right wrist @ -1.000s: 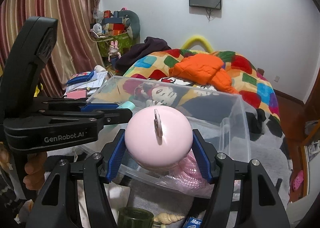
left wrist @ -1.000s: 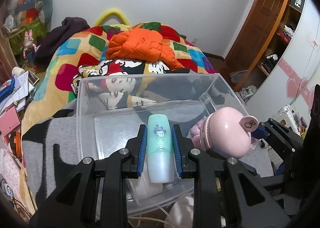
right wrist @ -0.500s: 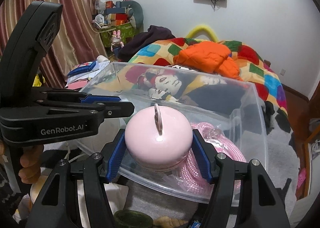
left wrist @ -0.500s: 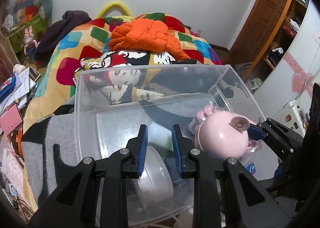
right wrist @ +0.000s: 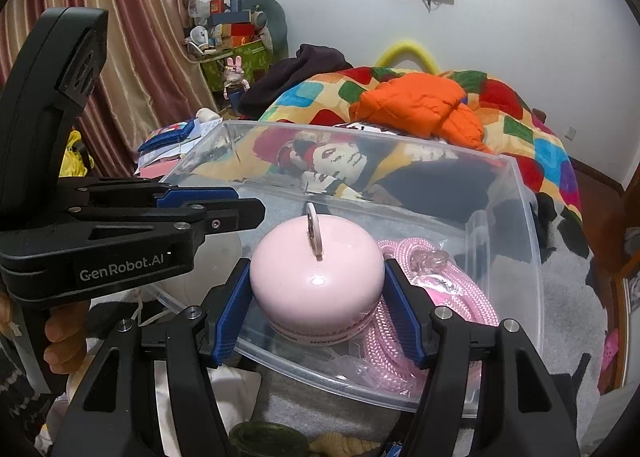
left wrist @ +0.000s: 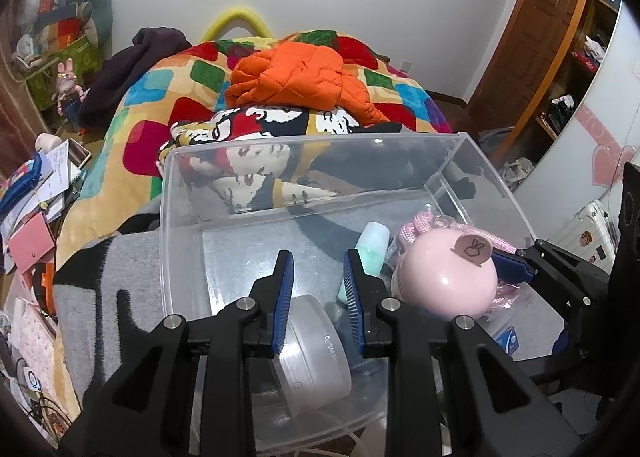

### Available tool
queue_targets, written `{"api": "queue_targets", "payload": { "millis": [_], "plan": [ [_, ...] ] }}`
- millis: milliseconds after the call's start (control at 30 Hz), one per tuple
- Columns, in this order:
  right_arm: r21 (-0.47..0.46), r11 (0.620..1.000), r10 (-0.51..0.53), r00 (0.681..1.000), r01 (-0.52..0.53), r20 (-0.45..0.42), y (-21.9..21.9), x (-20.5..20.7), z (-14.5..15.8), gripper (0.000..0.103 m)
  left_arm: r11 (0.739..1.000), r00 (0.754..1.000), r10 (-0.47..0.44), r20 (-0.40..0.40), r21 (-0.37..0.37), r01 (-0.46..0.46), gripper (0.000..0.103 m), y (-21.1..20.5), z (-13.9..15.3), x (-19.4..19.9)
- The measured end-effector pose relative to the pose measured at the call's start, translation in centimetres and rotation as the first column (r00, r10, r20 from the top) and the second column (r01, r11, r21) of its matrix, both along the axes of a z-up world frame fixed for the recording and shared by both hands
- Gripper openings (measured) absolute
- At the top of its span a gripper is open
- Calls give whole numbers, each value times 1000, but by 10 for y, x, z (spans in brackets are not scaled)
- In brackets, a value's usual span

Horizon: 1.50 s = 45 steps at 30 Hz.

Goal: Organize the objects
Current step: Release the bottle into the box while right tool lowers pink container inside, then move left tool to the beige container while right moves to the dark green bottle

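The right gripper (right wrist: 316,309) pinches a pink round jar (right wrist: 316,281) at the lower centre of its frame, both blue pads pressed on the jar's sides, holding it over the near edge of the clear plastic bin (right wrist: 536,257). Beyond the jar, a coil of pink rope (right wrist: 460,297) lies inside the bin at centre right.

The left gripper (left wrist: 318,297) is spread with nothing between its pads, hanging over the bin (left wrist: 168,225) at lower centre. Below it sits a frosted round container (left wrist: 316,357); just to the right a pale green bottle (left wrist: 372,253) lies in the bin, beside the jar (left wrist: 448,277).

To do this step well, I judge the jar should be lowered into free floor space left of the rope, kept level, and released only once it rests, so it neither rolls nor lands on the bottle.

Only the left view shows the green bottle and the frosted container; only the right view shows the rope's full coil and a dark green round object (right wrist: 264,439) outside the bin at the bottom edge.
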State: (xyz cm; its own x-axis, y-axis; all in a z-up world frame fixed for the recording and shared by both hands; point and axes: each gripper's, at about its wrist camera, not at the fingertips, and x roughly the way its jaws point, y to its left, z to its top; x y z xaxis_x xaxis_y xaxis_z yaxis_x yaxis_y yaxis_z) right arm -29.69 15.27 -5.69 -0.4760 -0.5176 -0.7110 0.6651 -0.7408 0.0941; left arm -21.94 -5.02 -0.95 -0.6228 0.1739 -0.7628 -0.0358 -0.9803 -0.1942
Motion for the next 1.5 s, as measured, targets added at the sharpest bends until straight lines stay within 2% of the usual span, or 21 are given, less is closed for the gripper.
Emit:
{"api": "queue_targets", "payload": {
  "millis": [267, 367, 533, 667, 800, 933, 1033, 1133, 1300, 1500],
  "plan": [
    [22, 1000, -6, 1000, 5, 21, -3, -2, 1, 61, 1000, 999, 12, -39, 7, -12, 25, -4, 9, 8],
    [34, 999, 0, 1000, -1, 29, -5, -3, 1, 63, 1000, 997, 20, -73, -9, -21, 37, -3, 17, 16],
    [47, 999, 7, 999, -9, 32, -10, -2, 1, 64, 998, 992, 25, -121, -61, -33, 39, 1, 28, 30],
    [36, 999, 17, 1000, -18, 24, -10, 5, 5, 64, 996, 988, 30, -150, -78, -42, 46, 2, 36, 40],
    [27, 1000, 14, 1000, -14, -4, -5, 15, 15, 65, 997, 986, 33, -161, -63, -43, 49, 1, 41, 47],
    [2, 1000, 3, 999, -3, -40, 4, 27, 27, 77, 996, 983, 43, -181, -71, -57, 57, 0, 46, 58],
    [6, 1000, -3, 997, 3, -79, 12, 38, 33, 77, 995, 980, 45, -196, -81, -62, 59, -1, 50, 69],
    [15, 1000, -14, 994, 16, -105, 20, 47, 37, 78, 994, 976, 52, -211, -80, -71, 71, -3, 54, 78],
    [11, 999, -35, 989, 37, -144, 37, 62, 44, 83, 992, 974, 59, -221, -92, -81, 72, -2, 55, 96],
    [-5, 999, -37, 988, 37, -150, 52, 79, 47, 84, 993, 977, 66, -203, -86, -85, 72, -1, 49, 115]
  ]
}}
